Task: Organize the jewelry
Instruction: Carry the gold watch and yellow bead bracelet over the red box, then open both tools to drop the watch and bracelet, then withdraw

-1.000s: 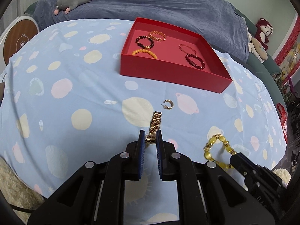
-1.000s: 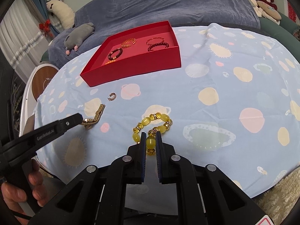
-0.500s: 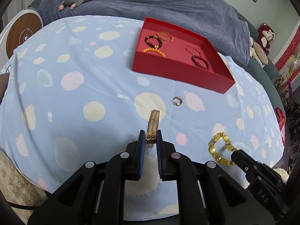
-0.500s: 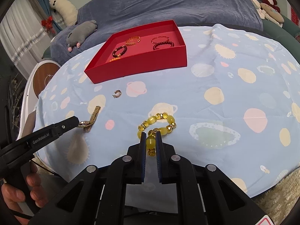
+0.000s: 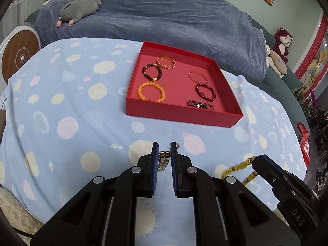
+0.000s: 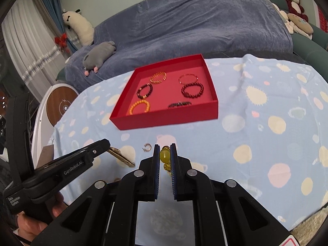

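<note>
The left hand-held gripper sits at the bottom centre of its own view, its blue-padded jaws nearly closed on one end of a gold link band, which hangs between them above the table. In the right wrist view the same band slants down from that gripper's tip at the lower left. The right hand-held gripper, bottom centre of its view, is clamped on a yellow bead of the yellow bead bracelet; from the left wrist view the bracelet dangles from its tip at the lower right. A small gold hoop earring lies on the spotted blue cloth just left of the right gripper's jaws. The red tray stands at the centre of both frames, well beyond both grippers, holding six bracelets: orange, dark brown, gold chain, thin pink, dark red and a dark one near its front wall.
</note>
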`<control>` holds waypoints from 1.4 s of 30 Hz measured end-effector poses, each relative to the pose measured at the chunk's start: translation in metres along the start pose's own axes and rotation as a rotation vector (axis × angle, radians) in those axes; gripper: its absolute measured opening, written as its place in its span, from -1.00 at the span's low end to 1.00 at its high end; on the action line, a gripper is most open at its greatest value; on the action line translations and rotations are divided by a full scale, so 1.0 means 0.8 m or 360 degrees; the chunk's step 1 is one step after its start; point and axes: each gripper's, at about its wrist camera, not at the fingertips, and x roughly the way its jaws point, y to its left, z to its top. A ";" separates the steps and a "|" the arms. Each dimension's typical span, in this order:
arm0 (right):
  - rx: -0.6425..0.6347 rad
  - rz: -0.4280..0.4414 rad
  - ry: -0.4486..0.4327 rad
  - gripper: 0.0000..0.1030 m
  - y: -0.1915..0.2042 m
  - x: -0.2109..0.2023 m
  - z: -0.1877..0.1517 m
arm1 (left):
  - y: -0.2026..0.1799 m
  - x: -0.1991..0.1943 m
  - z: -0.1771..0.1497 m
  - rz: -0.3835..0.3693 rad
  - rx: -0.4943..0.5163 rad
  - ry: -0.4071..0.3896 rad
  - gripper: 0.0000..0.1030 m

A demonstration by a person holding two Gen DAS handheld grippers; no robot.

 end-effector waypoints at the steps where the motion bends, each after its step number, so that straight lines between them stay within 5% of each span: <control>1: 0.0000 0.0005 -0.0008 -0.80 0.001 -0.001 0.003 | -0.002 -0.001 0.003 -0.0002 0.0004 -0.0007 -0.78; 13: -0.0011 0.0030 -0.0062 -0.80 0.003 -0.011 0.024 | 0.001 -0.016 0.039 -0.0022 0.0007 -0.0055 -0.78; 26: -0.0017 0.0019 -0.0076 -0.81 -0.012 0.003 0.061 | 0.047 -0.018 0.080 0.0099 -0.0030 -0.0092 -0.78; 42: -0.0129 0.0090 -0.0126 -0.80 0.019 0.117 0.182 | -0.023 0.088 0.184 -0.0031 0.0074 -0.0083 -0.78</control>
